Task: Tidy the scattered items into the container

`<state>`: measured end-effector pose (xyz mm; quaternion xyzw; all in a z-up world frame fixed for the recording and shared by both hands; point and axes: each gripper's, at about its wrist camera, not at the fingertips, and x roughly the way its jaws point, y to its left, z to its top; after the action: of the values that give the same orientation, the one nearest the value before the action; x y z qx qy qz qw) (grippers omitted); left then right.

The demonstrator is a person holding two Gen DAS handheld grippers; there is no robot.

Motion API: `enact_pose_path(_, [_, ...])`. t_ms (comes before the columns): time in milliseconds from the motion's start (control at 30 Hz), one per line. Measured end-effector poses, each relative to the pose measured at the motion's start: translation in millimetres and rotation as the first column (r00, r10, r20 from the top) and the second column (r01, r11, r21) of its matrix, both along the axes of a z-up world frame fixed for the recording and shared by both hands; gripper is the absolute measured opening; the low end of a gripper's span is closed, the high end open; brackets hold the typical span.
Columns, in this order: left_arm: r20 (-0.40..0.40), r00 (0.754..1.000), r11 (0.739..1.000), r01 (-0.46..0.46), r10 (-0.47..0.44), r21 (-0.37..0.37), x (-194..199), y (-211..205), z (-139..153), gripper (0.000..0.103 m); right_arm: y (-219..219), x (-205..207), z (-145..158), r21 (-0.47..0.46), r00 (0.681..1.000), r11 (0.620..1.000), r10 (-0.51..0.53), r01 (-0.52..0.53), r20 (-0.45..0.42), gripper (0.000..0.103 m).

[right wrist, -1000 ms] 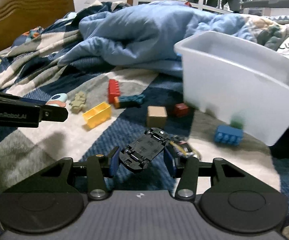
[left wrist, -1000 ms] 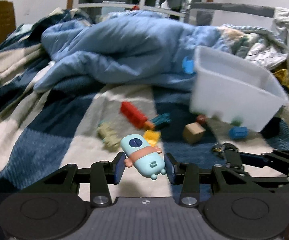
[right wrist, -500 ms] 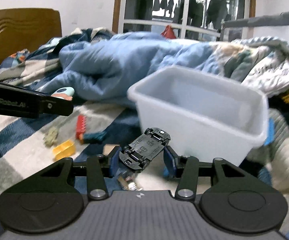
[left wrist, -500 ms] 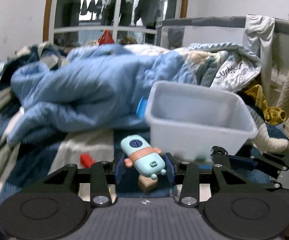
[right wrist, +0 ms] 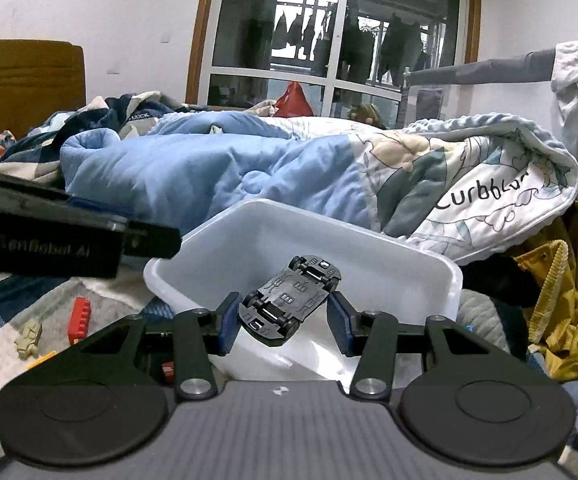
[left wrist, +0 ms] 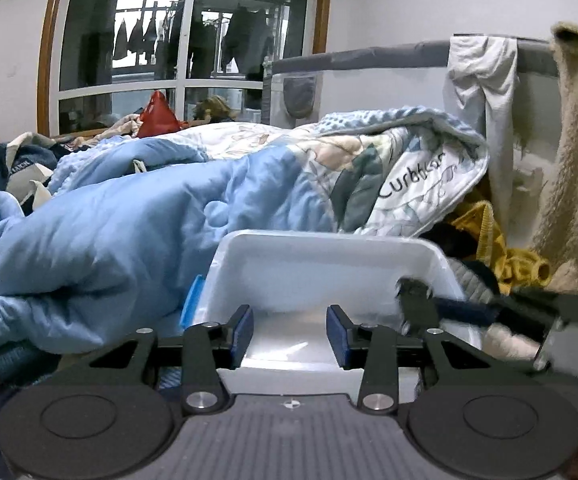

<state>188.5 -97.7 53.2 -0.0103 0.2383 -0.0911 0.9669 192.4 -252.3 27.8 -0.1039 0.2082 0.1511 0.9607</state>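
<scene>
The white plastic bin point(left wrist: 321, 256) sits on the bed right in front of both grippers. My left gripper point(left wrist: 290, 336) is open and empty over the bin's near rim; the light blue toy figure is out of view. My right gripper point(right wrist: 283, 320) is shut on a black toy car point(right wrist: 289, 300), held upside down and tilted above the bin point(right wrist: 369, 264). The right gripper with the car also shows blurred at the right of the left wrist view point(left wrist: 421, 304). The left gripper's side point(right wrist: 69, 240) shows at the left of the right wrist view.
A red brick point(right wrist: 80, 316), a beige toy point(right wrist: 29, 338) and a yellow brick edge point(right wrist: 43, 358) lie on the checked blanket left of the bin. A blue duvet point(left wrist: 129, 216) is heaped behind. Yellow clothing point(right wrist: 557, 320) lies at the right.
Both grippers rose and moved forward over the bin. My left gripper opened and the light blue toy figure left it. The right gripper still holds the car.
</scene>
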Motion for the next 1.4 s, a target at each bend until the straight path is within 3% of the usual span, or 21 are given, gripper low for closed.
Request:
enact_pose_path(67, [-0.025, 1.0, 1.0, -0.006, 0.006, 0.013, -14, 6, -19, 0.073, -3, -4, -2, 0.008, 1.0, 1.0, 0.005, -0.005, 0.008, 0.05])
enact_pose_path(167, [-0.079, 0.997, 0.993, 0.017, -0.007, 0.119, -33, 12, -59, 0.073, -5, -7, -7, 0.021, 1.0, 1.0, 0.019, -0.019, 0.0, 0.05])
enact_pose_path(267, [-0.155, 0.987, 0.977, 0.073, -0.042, 0.203, -42, 13, -100, 0.072, -4, -11, -10, 0.032, 0.999, 0.999, 0.031, -0.03, -0.009, 0.05])
enact_pose_path(400, [-0.181, 0.981, 0.943, 0.123, -0.069, 0.308, -41, 14, -132, 0.061, -1, -18, -14, 0.029, 0.999, 0.999, 0.043, -0.043, -0.012, 0.05])
enact_pose_path(567, [-0.216, 0.965, 0.928, 0.213, -0.15, 0.306, -30, 25, -152, 0.059, 1, -20, -13, 0.022, 0.999, 0.999, 0.048, -0.048, -0.008, 0.05])
enact_pose_path(700, [-0.253, 0.942, 0.931, 0.279, -0.218, 0.236, -8, 30, -166, 0.059, 4, -19, -13, 0.017, 0.999, 0.999, 0.05, -0.05, -0.004, 0.05])
enact_pose_path(767, [-0.274, 0.935, 0.942, 0.281, -0.225, 0.182, 0, 33, -167, 0.056, 4, -19, -13, 0.016, 0.999, 0.999, 0.05, -0.05, -0.006, 0.05])
enact_pose_path(800, [-0.294, 0.93, 0.949, 0.276, -0.223, 0.153, 2, 33, -166, 0.048, 5, -19, -13, 0.013, 0.999, 0.999, 0.05, -0.049, -0.009, 0.05])
enact_pose_path(867, [-0.313, 0.927, 0.96, 0.254, -0.206, 0.122, 2, 34, -166, 0.047, 6, -17, -14, 0.01, 0.999, 0.999, 0.047, -0.047, -0.012, 0.05])
enact_pose_path(1067, [-0.288, 0.935, 0.953, 0.26, -0.209, 0.154, -22, 30, -158, 0.047, 7, -19, -17, 0.009, 0.999, 0.999, 0.038, -0.038, -0.013, 0.05])
enact_pose_path(1167, [-0.238, 0.949, 0.962, 0.24, -0.206, 0.126, -34, 35, -137, 0.047, 7, -21, -17, -0.005, 0.999, 0.999, 0.033, -0.033, -0.008, 0.05])
enact_pose_path(1400, [-0.062, 0.98, 0.981, 0.191, -0.189, 0.031, -32, 41, -59, 0.047, 4, -17, -12, -0.004, 1.0, 1.0, 0.017, -0.017, -0.001, 0.05])
